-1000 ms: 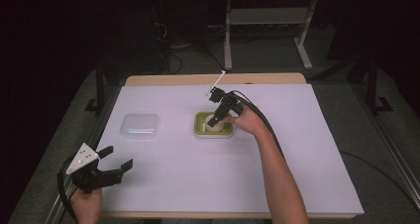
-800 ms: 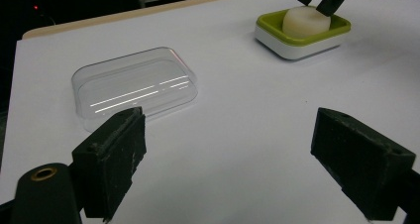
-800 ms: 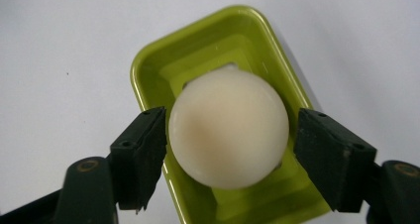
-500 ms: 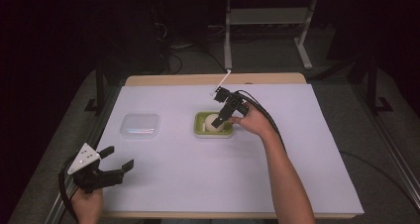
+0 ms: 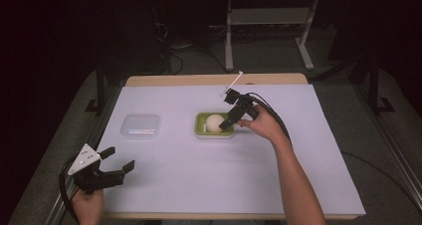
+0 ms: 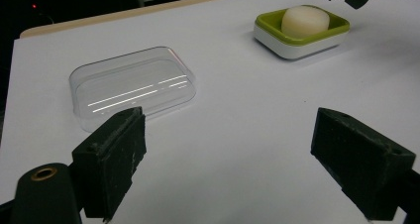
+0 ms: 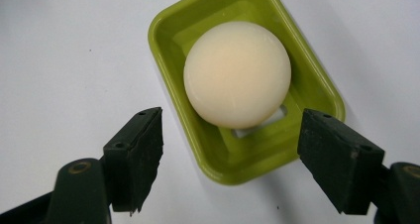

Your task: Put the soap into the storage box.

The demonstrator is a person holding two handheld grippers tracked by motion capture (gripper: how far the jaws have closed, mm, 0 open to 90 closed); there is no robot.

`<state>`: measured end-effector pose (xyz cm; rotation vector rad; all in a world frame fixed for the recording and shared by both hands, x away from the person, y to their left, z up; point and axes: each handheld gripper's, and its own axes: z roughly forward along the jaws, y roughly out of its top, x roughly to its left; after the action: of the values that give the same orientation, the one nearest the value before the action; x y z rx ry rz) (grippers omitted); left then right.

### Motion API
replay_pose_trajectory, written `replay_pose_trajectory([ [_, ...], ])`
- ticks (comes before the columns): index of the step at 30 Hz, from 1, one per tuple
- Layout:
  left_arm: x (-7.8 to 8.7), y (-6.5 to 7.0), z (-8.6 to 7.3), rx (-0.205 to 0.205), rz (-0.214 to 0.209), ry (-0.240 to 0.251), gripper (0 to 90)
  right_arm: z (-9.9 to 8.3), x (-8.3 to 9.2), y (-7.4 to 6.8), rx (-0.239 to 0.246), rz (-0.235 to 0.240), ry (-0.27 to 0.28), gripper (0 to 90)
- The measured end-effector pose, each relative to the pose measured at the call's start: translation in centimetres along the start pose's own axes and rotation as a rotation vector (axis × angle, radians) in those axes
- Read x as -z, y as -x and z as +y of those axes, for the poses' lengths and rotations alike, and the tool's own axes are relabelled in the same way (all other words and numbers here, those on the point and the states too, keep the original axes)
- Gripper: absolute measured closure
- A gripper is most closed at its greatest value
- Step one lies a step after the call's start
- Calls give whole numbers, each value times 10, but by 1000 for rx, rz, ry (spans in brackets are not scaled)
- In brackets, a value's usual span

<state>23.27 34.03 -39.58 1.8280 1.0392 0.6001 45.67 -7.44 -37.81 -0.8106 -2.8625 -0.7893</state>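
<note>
Setting: a dark room; a white-covered table [image 5: 209,180] fills the lower half of the high view, with a pale wooden edge along its far side and black floor and metal stand legs in the upper frame.

Left gripper [image 5: 117,166]: lower left of the high view, at the table's near edge, held in a hand. Its jaws stand wide apart with nothing between them; the left gripper view shows bare white tabletop in the gap.

Clear lid [image 5: 141,125]: left of centre in the high view, a transparent rounded-rectangle plastic piece lying flat on the white surface; in the left gripper view it sits at left of centre, just beyond the near jaw [image 6: 132,87].

Soap dish [image 5: 201,129]: centre of the high view, a green tray with a white base, well apart from the clear lid.

Soap [image 5: 214,122]: a round, cream-white bar resting inside the soap dish; in the right gripper view it fills the upper centre [image 7: 236,73].

Right gripper [image 5: 226,125]: just right of centre in the high view, poised over the near right edge of the soap dish. Its jaws are spread wide, gripping nothing, clear of the soap.
</note>
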Motion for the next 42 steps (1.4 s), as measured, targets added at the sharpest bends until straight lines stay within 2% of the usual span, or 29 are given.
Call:
replay_pose_trajectory([
  [12, 0, 0, 0, 10, -7, 7, 132, -12, 13, -8, 10, 14, 59, 246],
  [15, 0, -1, 1, 14, -12, 7, 132, -15, 14, -10, 8, 24, 61, 242],
  [26, -1, 0, 1, 17, -25, 0, 132, -28, 25, -17, 11, 12, 89, 243],
  [32, -1, 1, 2, 16, -24, -7, 132, -36, 26, -21, 8, 10, 82, 243],
  [42, -2, 1, 2, 5, -26, -20, 132, -58, 28, -24, -2, 4, 96, 240],
])
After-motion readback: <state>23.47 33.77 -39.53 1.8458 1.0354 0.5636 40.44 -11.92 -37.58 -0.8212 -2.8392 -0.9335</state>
